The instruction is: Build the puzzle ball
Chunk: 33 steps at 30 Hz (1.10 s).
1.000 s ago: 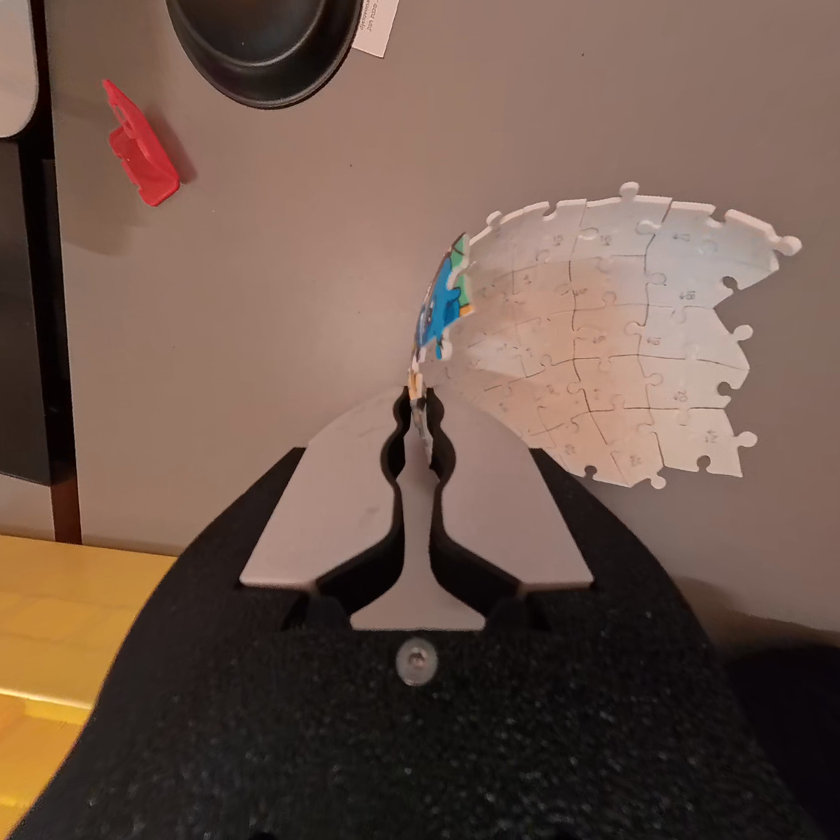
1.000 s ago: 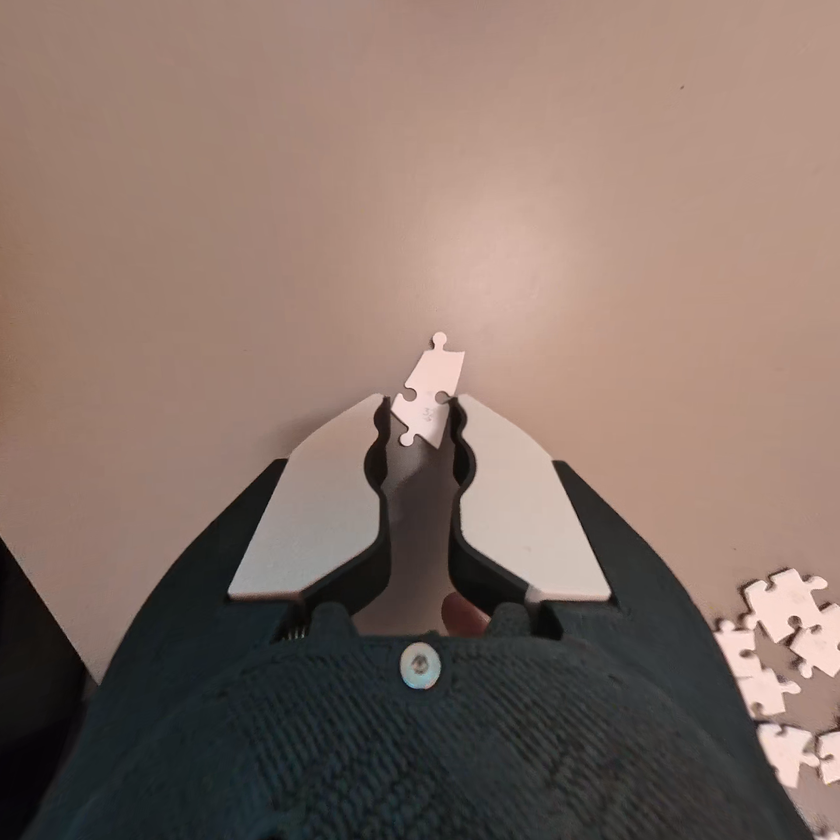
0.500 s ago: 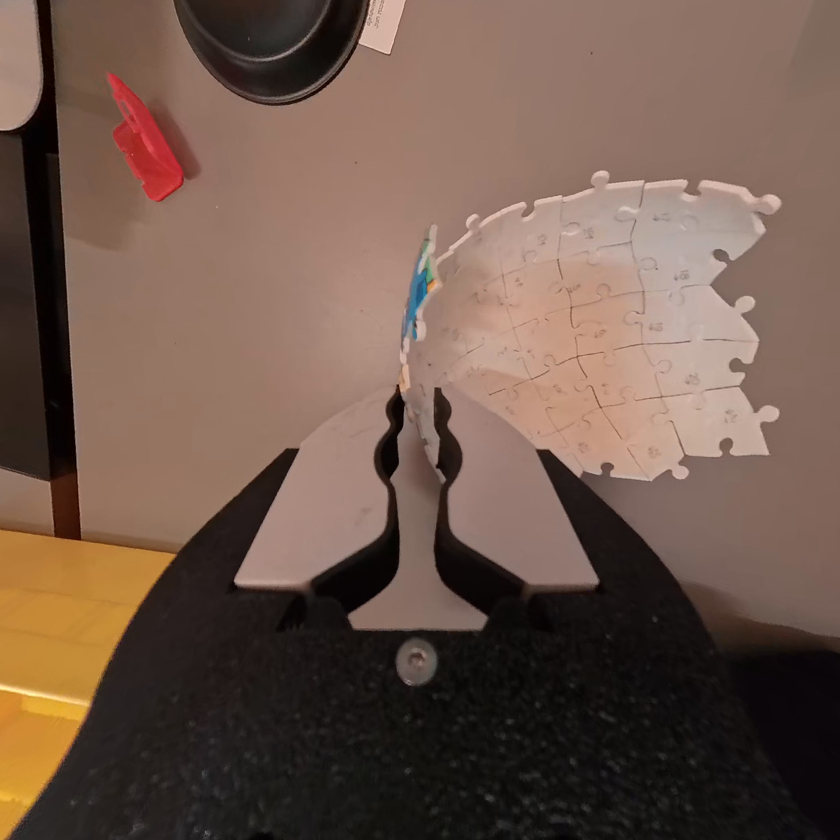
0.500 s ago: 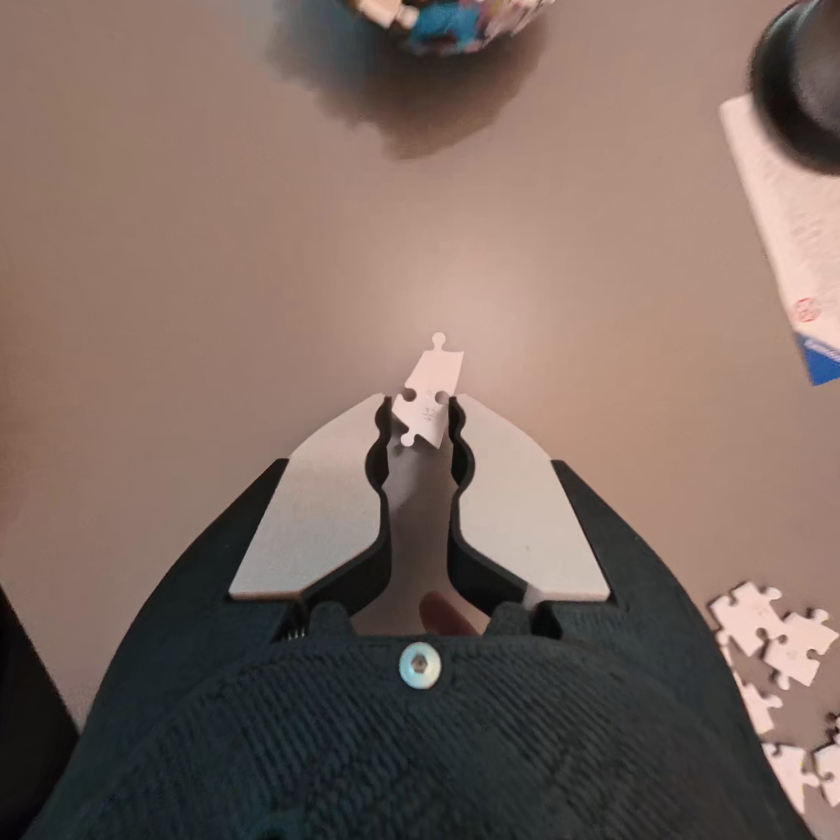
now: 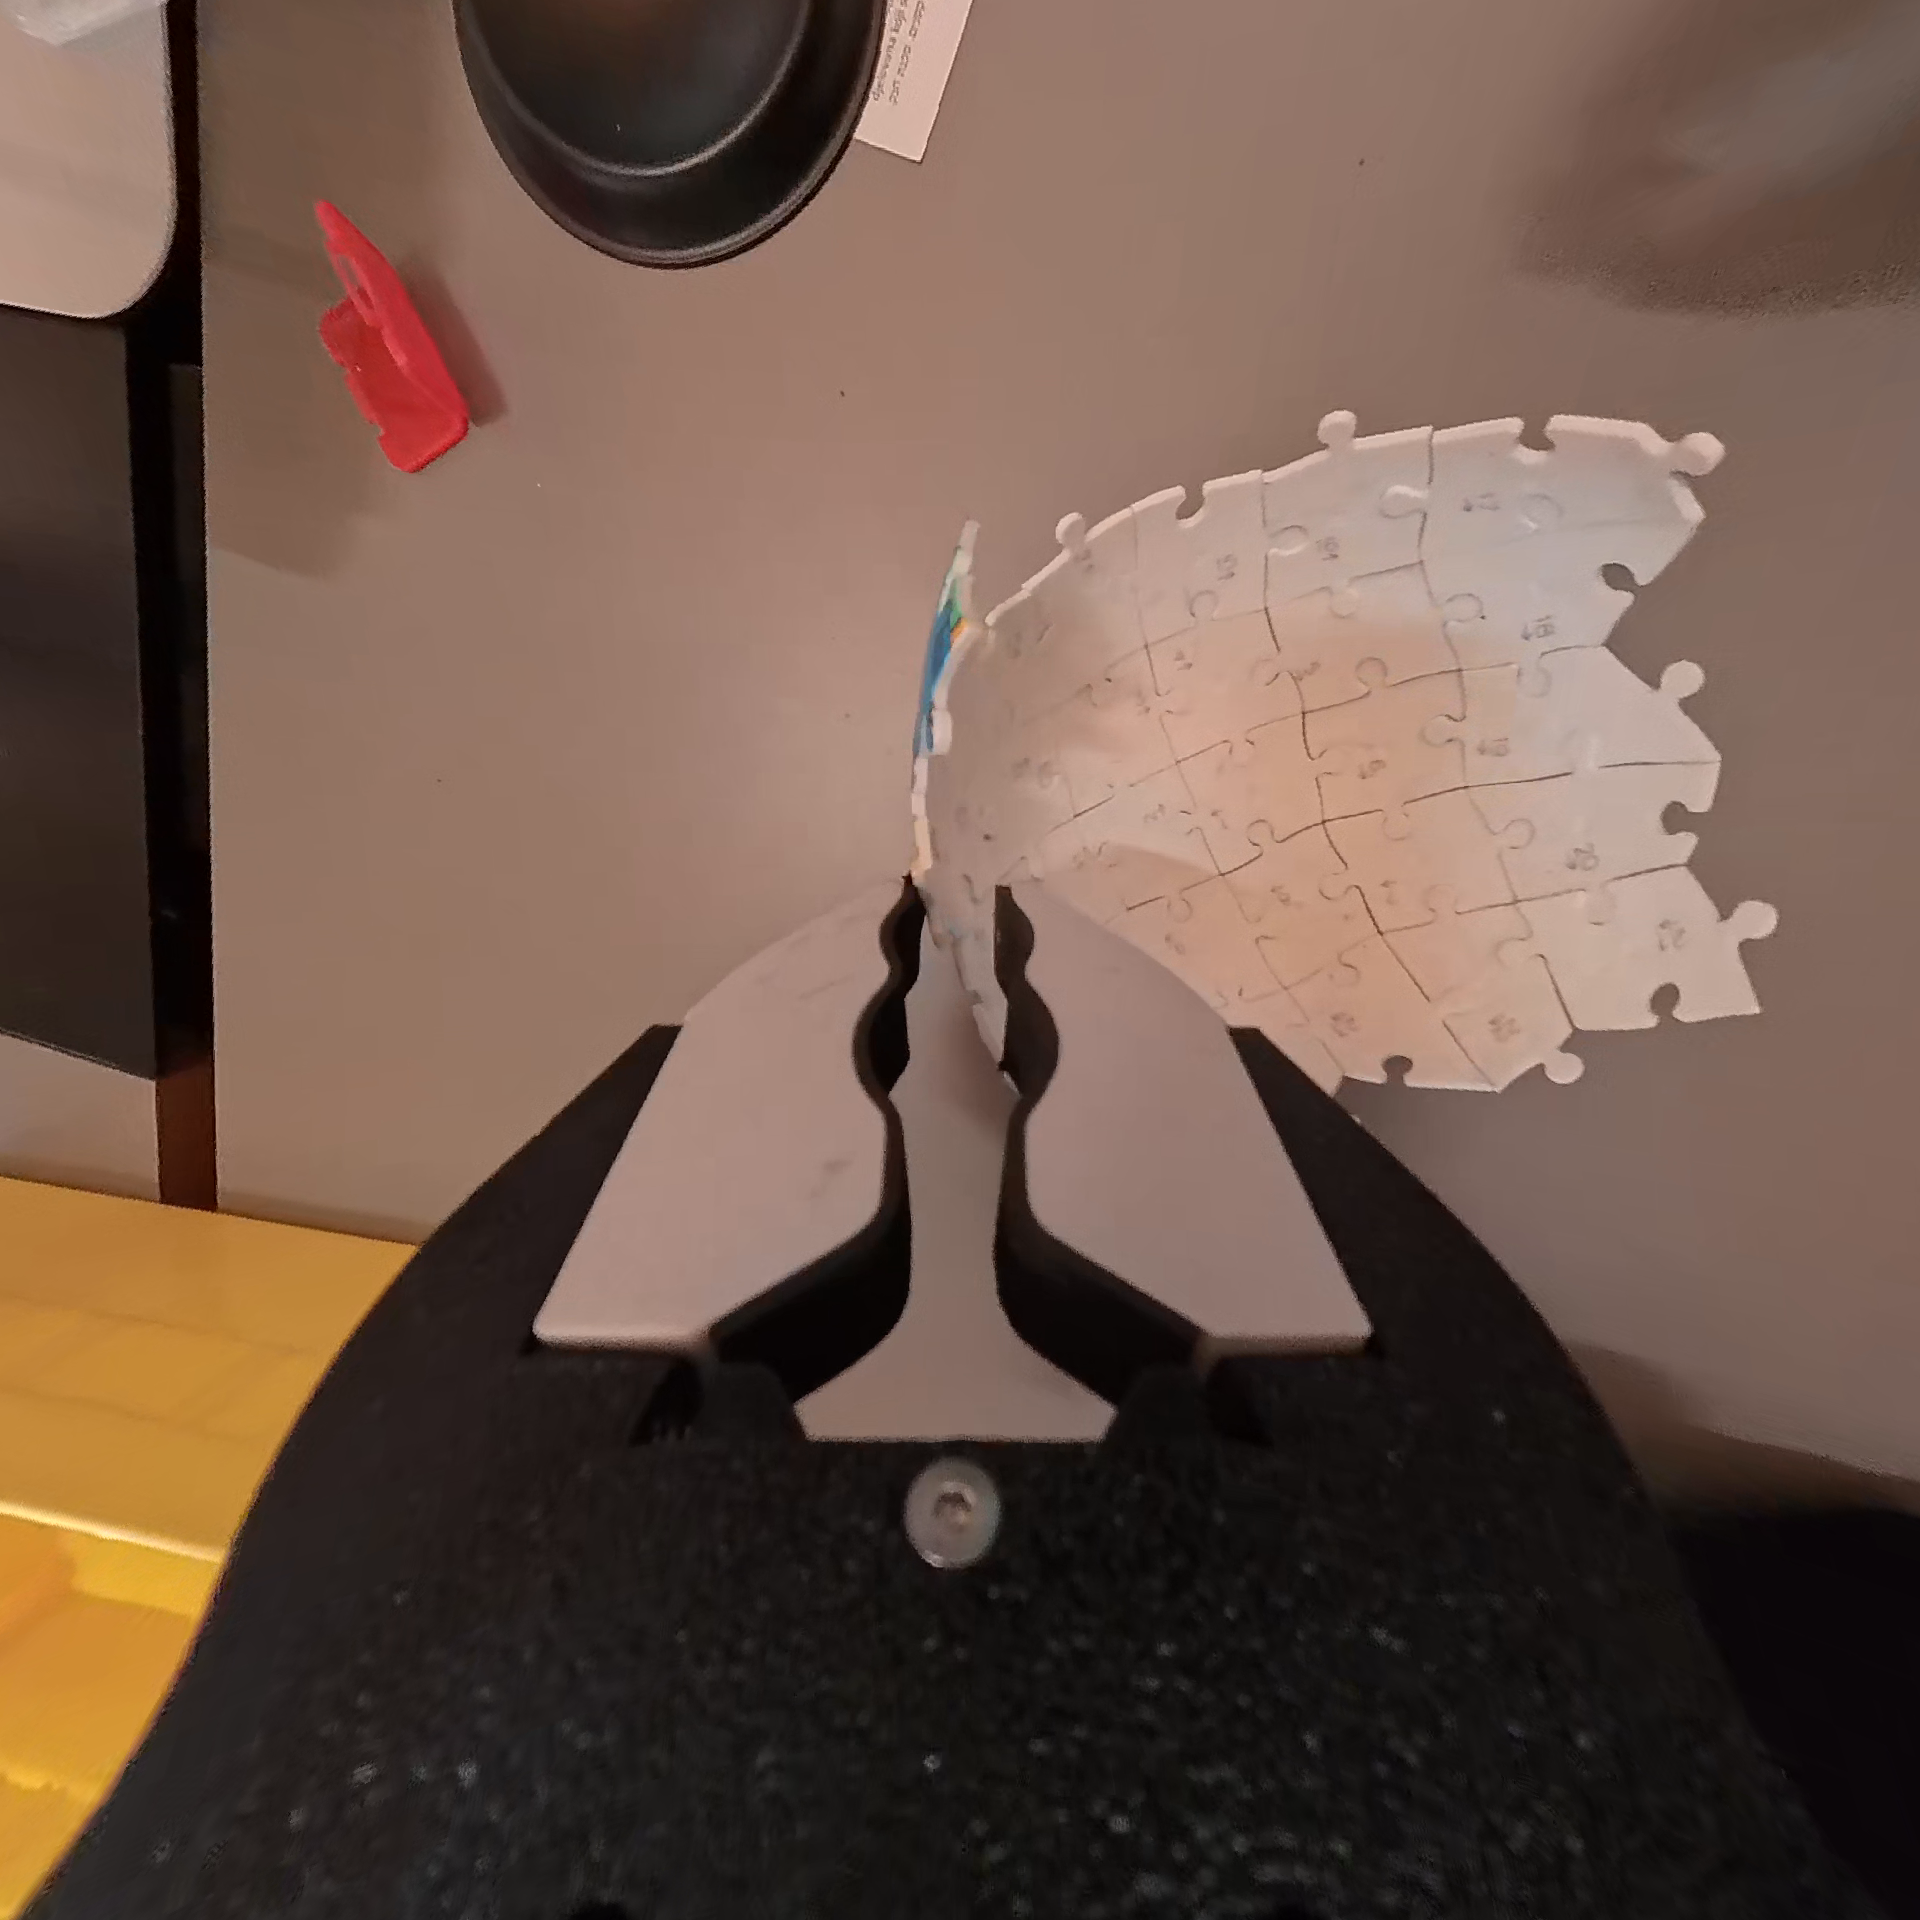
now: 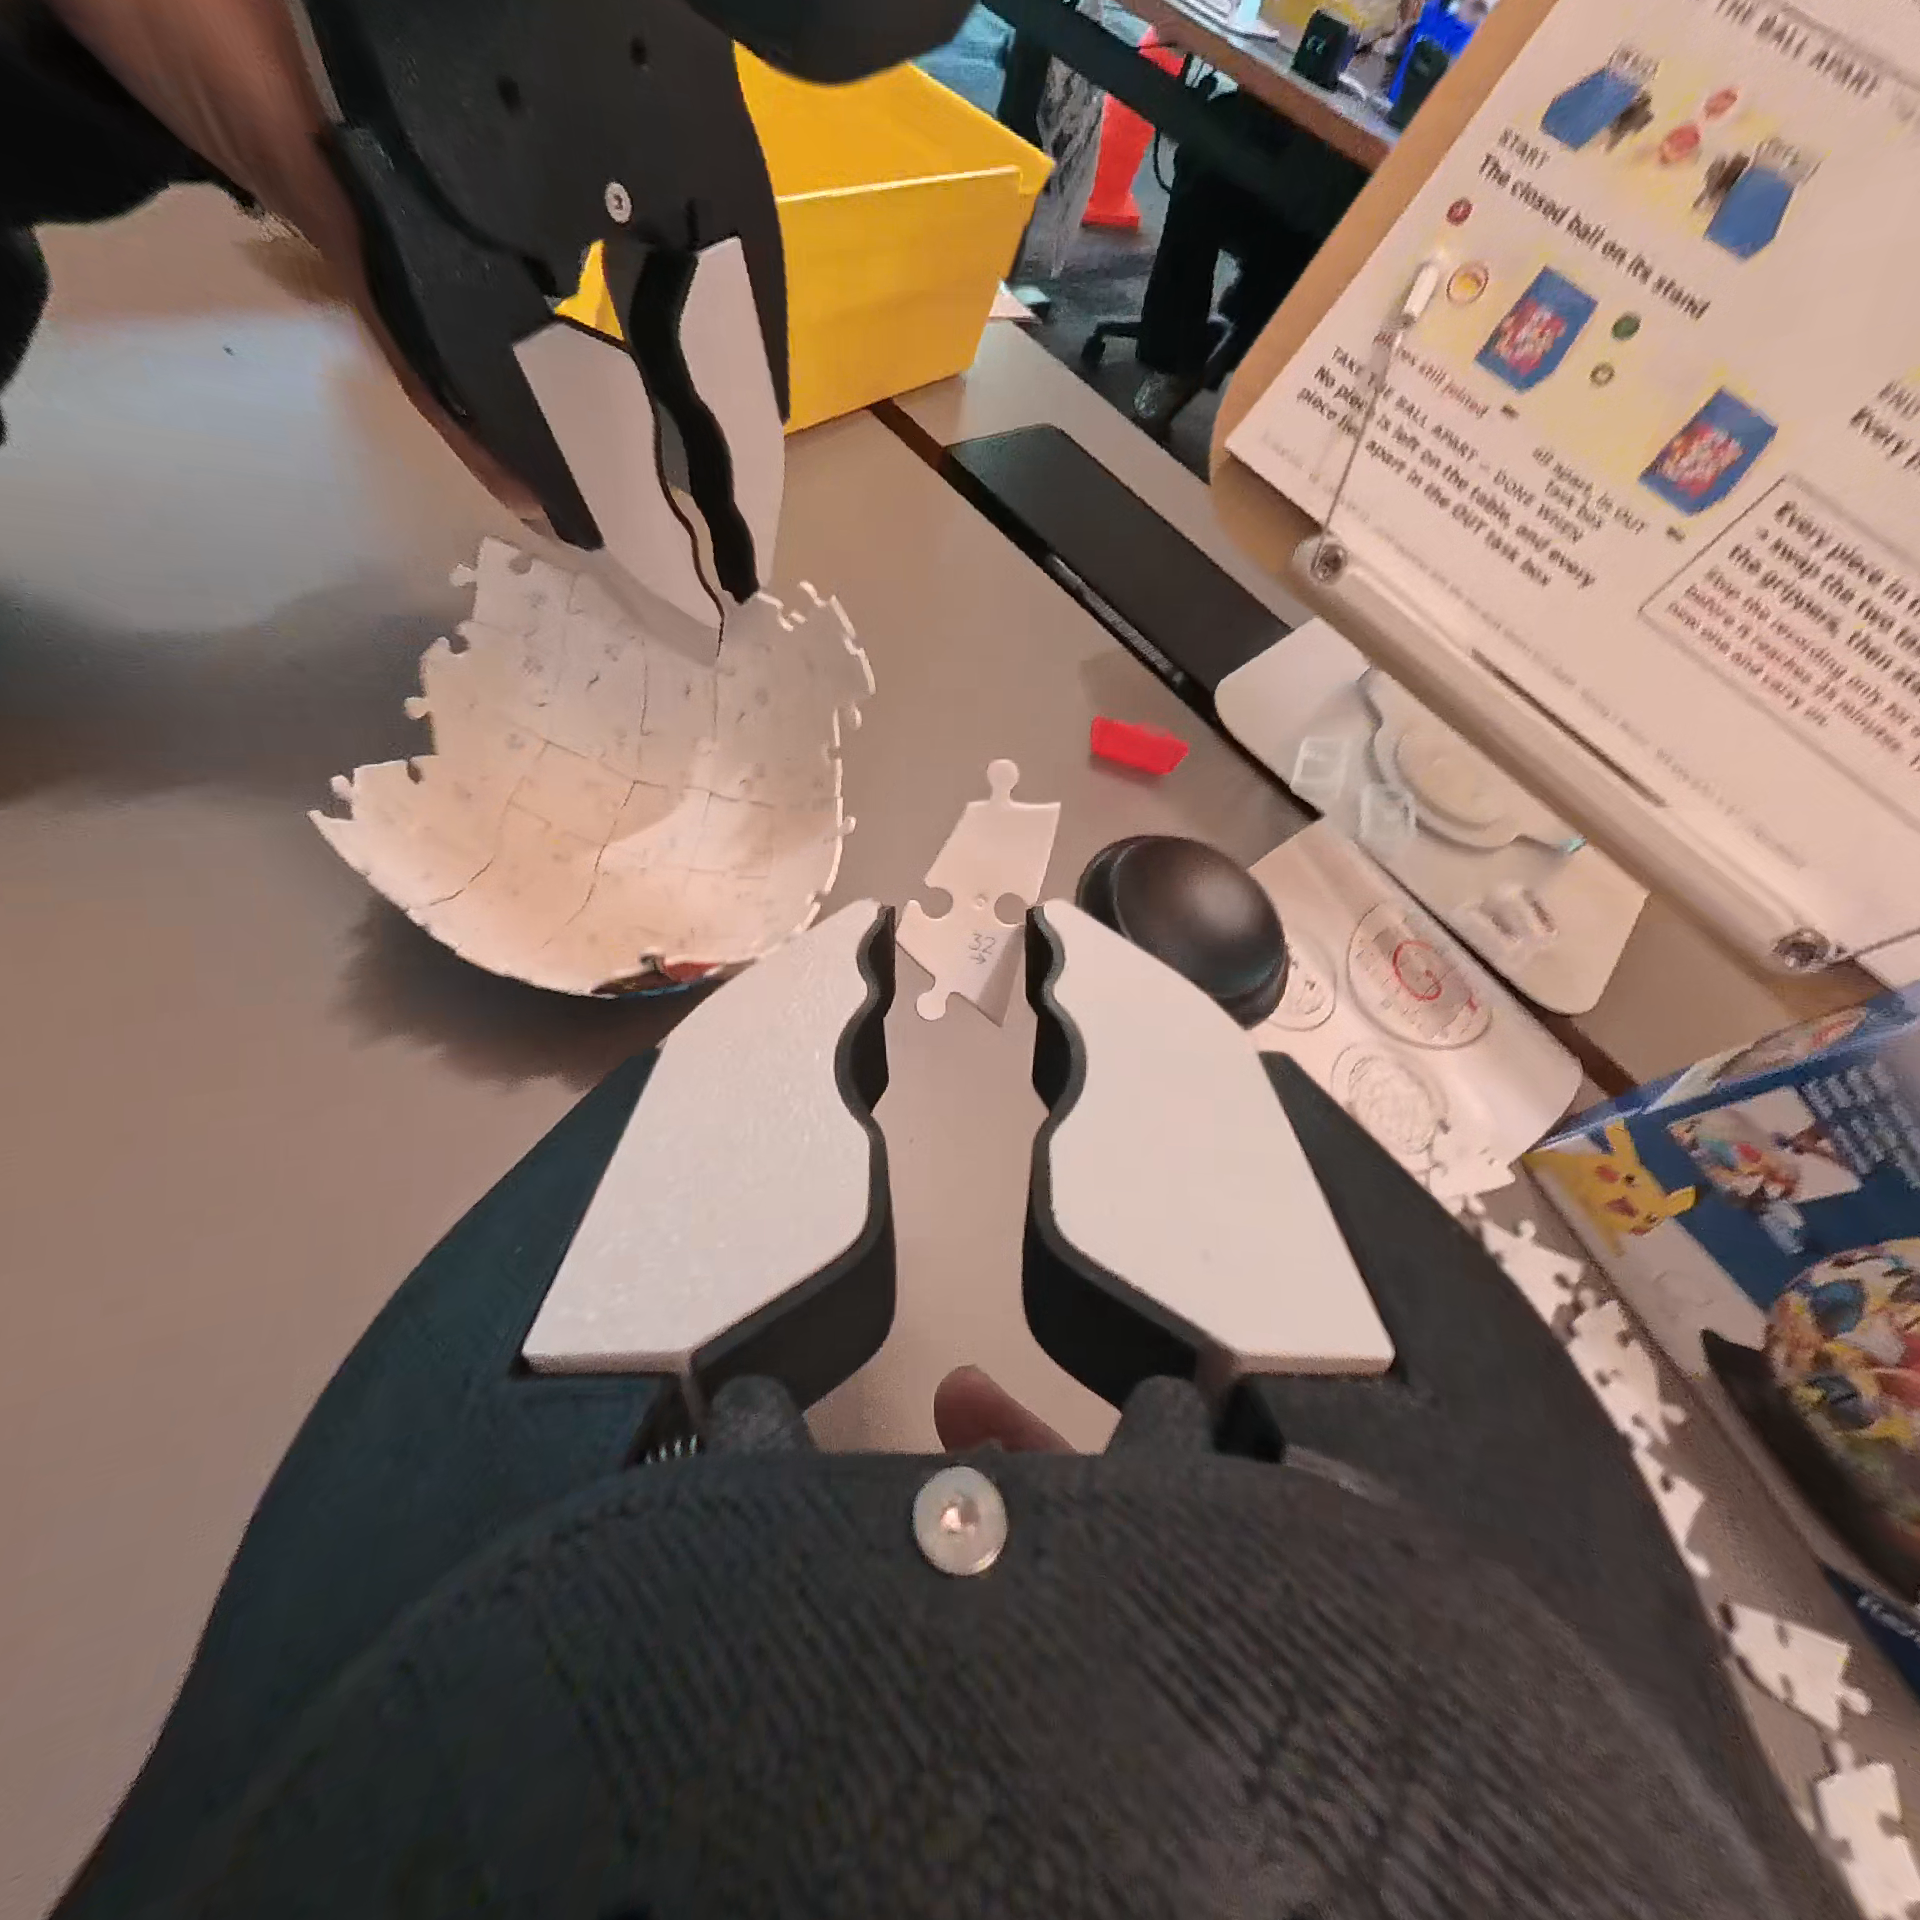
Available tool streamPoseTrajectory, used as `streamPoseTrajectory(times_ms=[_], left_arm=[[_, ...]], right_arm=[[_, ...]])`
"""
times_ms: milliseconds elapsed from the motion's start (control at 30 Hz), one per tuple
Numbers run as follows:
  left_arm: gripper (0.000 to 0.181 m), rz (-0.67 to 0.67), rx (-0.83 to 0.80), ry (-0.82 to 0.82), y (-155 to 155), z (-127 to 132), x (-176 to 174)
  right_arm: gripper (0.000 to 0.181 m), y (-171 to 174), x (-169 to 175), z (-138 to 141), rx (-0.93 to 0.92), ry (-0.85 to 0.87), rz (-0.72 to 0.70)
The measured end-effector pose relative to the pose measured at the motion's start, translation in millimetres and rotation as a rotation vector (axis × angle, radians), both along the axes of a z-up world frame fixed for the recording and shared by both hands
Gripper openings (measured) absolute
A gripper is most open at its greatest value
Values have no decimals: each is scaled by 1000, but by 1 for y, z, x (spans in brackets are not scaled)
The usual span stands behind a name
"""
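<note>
White half-shell (image 5: 1351,790) in L tongs (image 5: 954,904) | piece (image 6: 977,914) in R tongs (image 6: 958,920)

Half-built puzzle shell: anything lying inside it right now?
No loose piece shows inside the puzzle shell; only joined white backs. The left tongs grip its far rim and hide part of the inside. The single piece stays in the right tongs.
</note>
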<state>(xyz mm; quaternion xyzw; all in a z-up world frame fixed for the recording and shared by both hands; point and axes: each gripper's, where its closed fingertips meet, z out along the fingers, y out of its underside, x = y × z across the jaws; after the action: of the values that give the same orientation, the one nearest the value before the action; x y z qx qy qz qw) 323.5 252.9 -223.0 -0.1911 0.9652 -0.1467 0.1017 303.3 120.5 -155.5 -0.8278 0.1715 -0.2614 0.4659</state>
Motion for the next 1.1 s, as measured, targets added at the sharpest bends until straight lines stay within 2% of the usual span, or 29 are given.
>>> streamPoseTrajectory(times_ms=[333, 667, 867, 967, 1100], left_arm=[[15, 28, -29, -24, 0, 6, 4], [19, 48, -37, -44, 1, 11, 6], [22, 83, -63, -160, 3, 38, 10], [22, 7, -206, -194, -22, 63, -2], [23, -100, -536, -87, -73, 98, -34]], right_arm=[[24, 18, 3, 16, -114, -197, -19], [24, 24, -5, 25, -22, -171, 30], [24, 28, -5, 32, -23, -221, 26], [24, 31, -5, 34, -46, -272, 19], [24, 34, -7, 40, -51, -351, -2]])
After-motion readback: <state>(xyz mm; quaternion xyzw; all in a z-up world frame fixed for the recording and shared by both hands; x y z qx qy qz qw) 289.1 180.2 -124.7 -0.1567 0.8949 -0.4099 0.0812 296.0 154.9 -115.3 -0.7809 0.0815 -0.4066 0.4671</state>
